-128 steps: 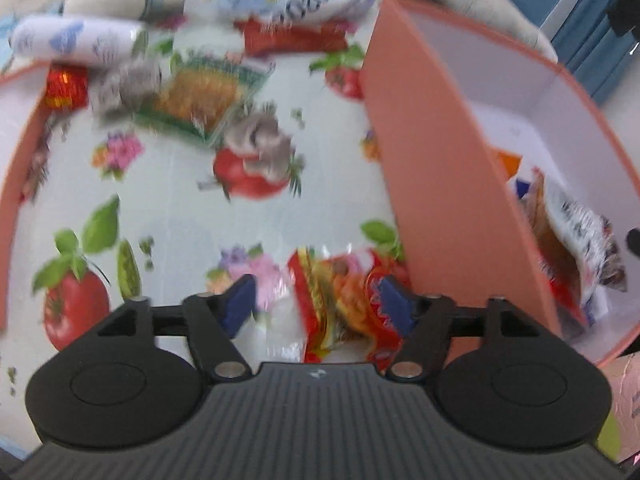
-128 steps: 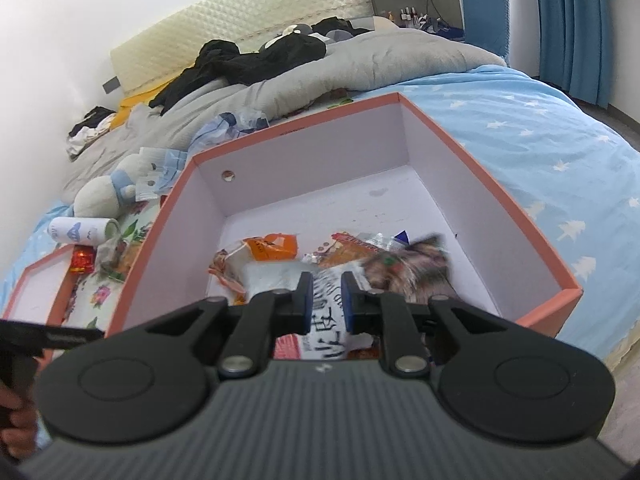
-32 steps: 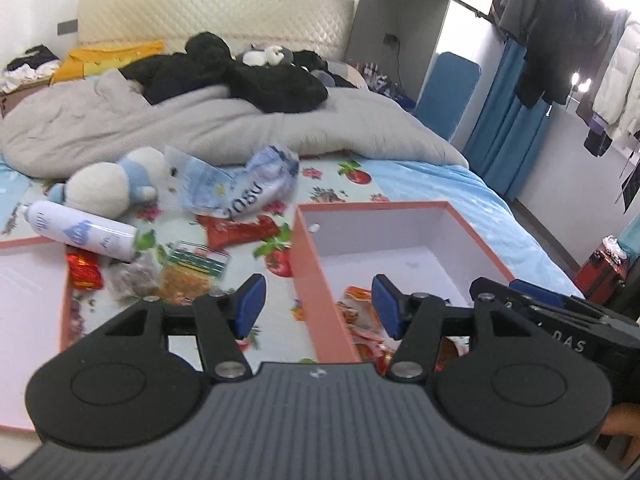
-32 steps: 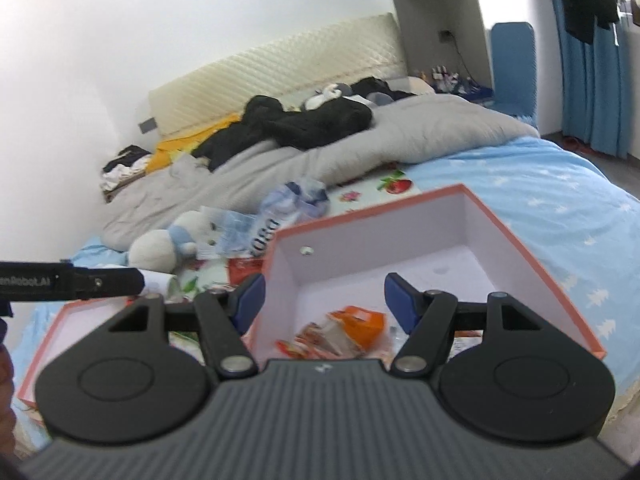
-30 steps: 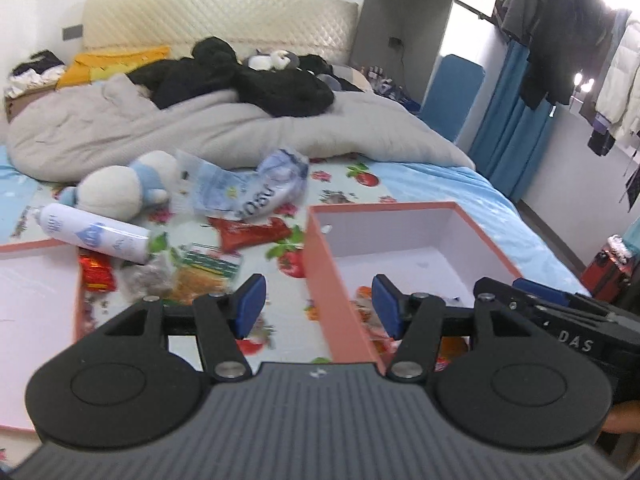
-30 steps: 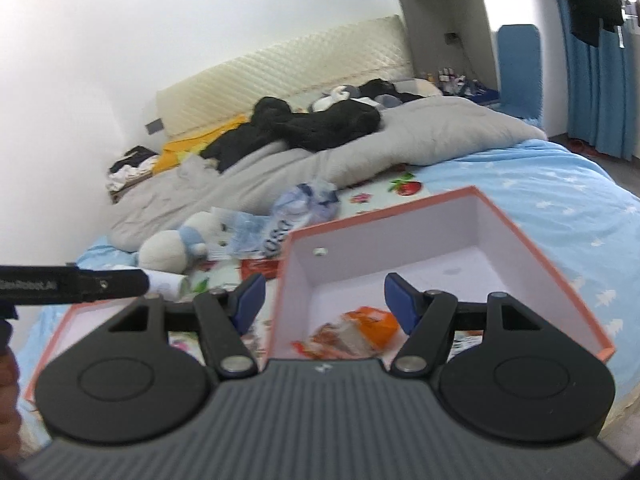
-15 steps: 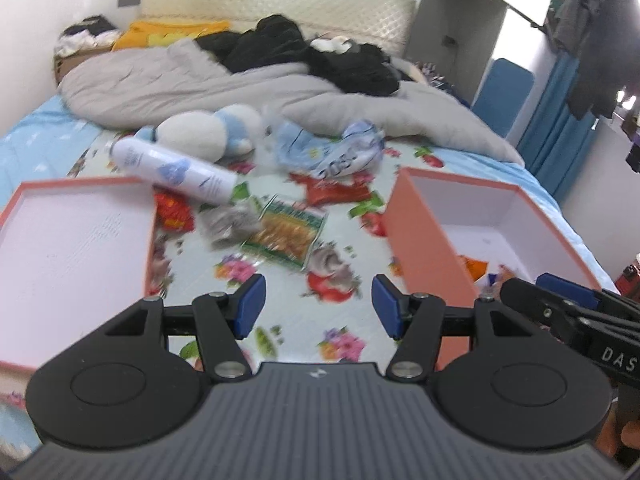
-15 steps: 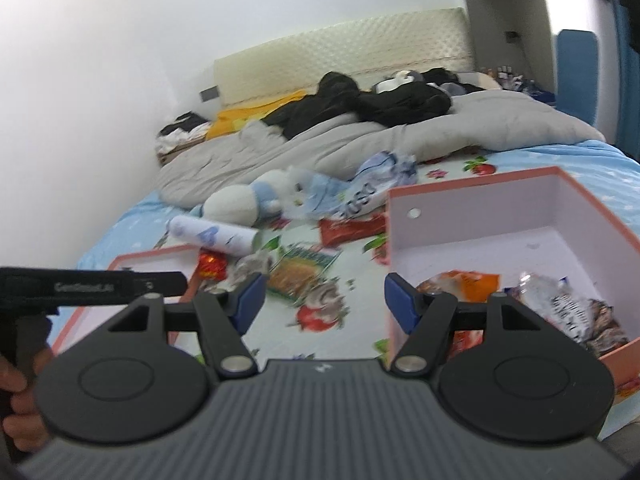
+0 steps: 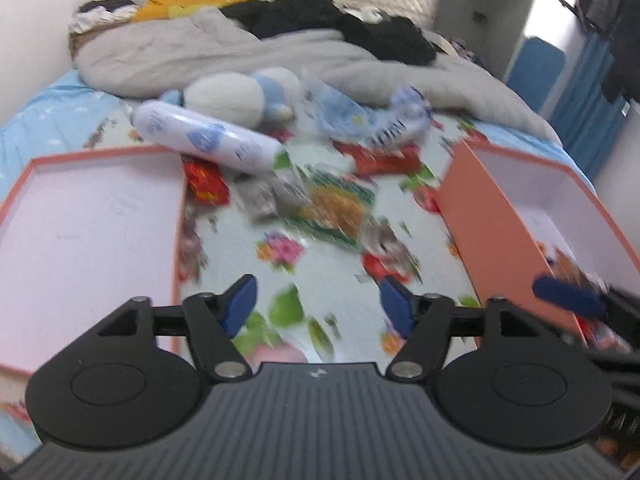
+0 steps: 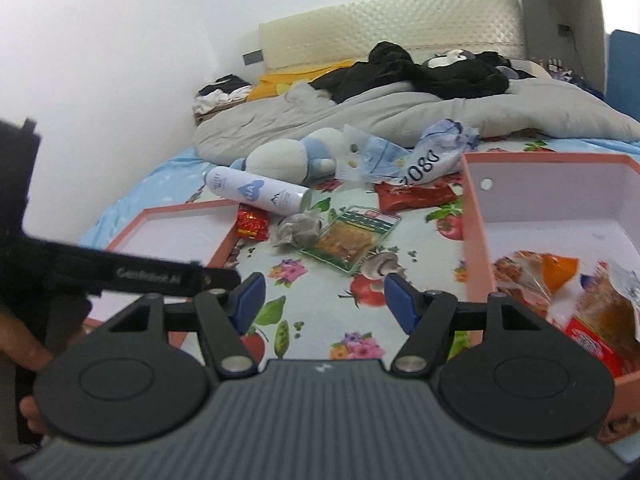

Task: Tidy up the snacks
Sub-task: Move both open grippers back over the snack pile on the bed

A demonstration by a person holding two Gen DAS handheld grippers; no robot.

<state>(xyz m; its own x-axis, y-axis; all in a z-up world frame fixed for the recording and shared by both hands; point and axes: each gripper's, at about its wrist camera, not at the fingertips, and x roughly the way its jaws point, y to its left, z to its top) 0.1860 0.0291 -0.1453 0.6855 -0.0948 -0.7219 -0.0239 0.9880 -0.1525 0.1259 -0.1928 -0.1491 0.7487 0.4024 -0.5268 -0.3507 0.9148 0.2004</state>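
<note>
Fruit-print sheet (image 10: pixel 320 320) covers the bed; both grippers hang over it — left gripper (image 9: pixel 318 308) with jaws just widened, right gripper (image 10: pixel 320 300) wide, both empty. Beyond lie a green-edged snack packet (image 10: pixel 352 240) and red packet (image 10: pixel 416 196), beside the orange box (image 10: pixel 476 240) holding snacks.

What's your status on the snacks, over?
Left tool open, empty, jaws just widened. Right tool open, empty. Loose packets, green snack pack among them, on the floral cloth beside the orange box. Nothing blocking.
</note>
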